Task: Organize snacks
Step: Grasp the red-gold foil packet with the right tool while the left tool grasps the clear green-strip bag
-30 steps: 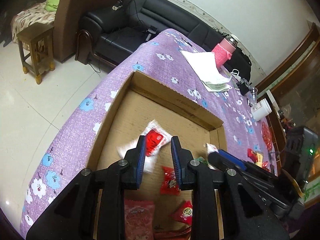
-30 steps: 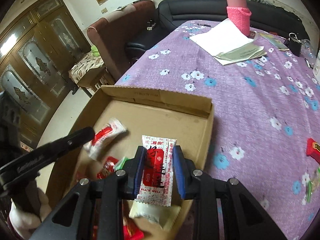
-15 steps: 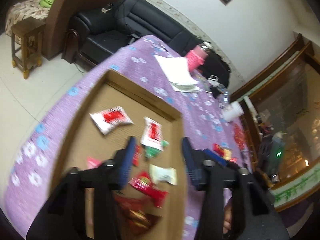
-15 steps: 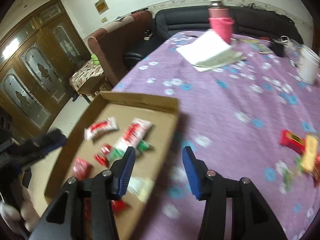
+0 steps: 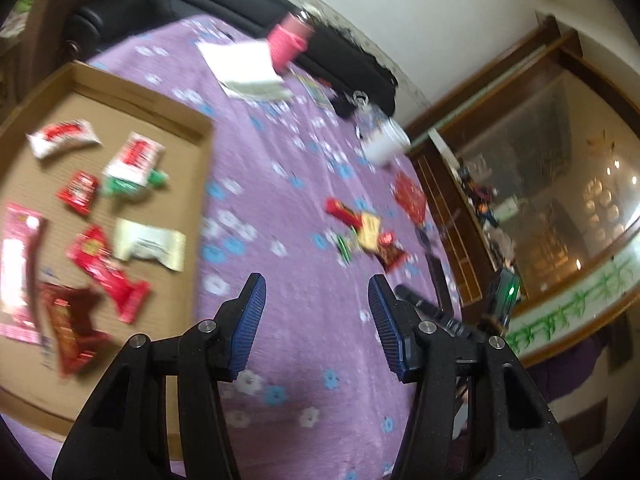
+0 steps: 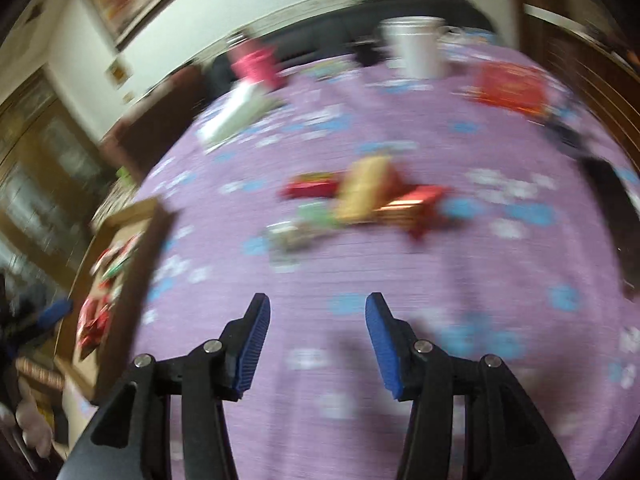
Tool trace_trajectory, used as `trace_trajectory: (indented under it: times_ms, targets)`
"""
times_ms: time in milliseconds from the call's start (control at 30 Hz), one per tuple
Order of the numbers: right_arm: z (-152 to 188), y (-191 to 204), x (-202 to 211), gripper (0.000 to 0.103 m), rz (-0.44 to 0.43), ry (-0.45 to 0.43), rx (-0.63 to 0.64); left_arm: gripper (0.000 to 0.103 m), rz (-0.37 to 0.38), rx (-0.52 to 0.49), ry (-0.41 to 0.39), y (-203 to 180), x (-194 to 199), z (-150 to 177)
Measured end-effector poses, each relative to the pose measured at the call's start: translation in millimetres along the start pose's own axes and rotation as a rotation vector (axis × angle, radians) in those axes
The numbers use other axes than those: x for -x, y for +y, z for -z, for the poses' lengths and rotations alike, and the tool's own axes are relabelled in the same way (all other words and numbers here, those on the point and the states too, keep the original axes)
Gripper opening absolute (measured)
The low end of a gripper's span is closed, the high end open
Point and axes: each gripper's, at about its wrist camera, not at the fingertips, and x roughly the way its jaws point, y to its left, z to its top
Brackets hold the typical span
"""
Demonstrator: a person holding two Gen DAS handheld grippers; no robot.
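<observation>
Though both views are smeared, the snacks split into two lots: at the left, the box [image 5: 202, 184] on the purple cloth [image 5: 280, 184] holds about eight wrapped packets lying flat and mostly apart, among them a white-and-red pouch [image 5: 60, 138] near the far wall, a second white-and-red packet [image 5: 134, 160] partly over a green one [image 5: 154, 178], a small red square [image 5: 78, 192], a pale sachet [image 5: 150, 244] and a long red bar [image 5: 106, 274]. A pink packet [image 5: 18, 268] at the box's left is cut by the picture's edge, and printing on every wrapper is unreadable. Right of the box, well apart from it, a loose pile [image 5: 366, 234] lies on the cloth: red, yellow and green wrappers overlapping, so their count is unclear. Beyond stand a pink bottle [image 5: 290, 40], papers [image 5: 244, 68] and a white cup [image 5: 386, 146]. Left gripper [image 5: 316, 320] and right gripper [image 6: 316, 336] both hover over bare cloth with jaws spread and nothing between them. From the right wrist the pile [image 6: 360, 200] is only a streak of colour.
</observation>
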Motion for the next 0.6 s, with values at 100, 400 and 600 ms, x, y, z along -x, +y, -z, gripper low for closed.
trace_trajectory:
  times_ms: [100, 400, 600]
  targets:
    - [-9.4, -40.3, 10.8, 0.053, 0.025, -0.034, -0.094, 0.052, -0.001, -0.004, 0.043, -9.2, -22.7, 4.7]
    - [-44.8, -60.9, -16.1, 0.053, 0.055, -0.093, -0.144, 0.052, -0.046, -0.058, 0.098, -30.2, -51.2, 13.8]
    - [-64.7, -57.3, -50.7, 0.053, 0.04, -0.096, -0.097, 0.052, -0.066, -0.073, 0.11, -29.8, -60.3, 11.6]
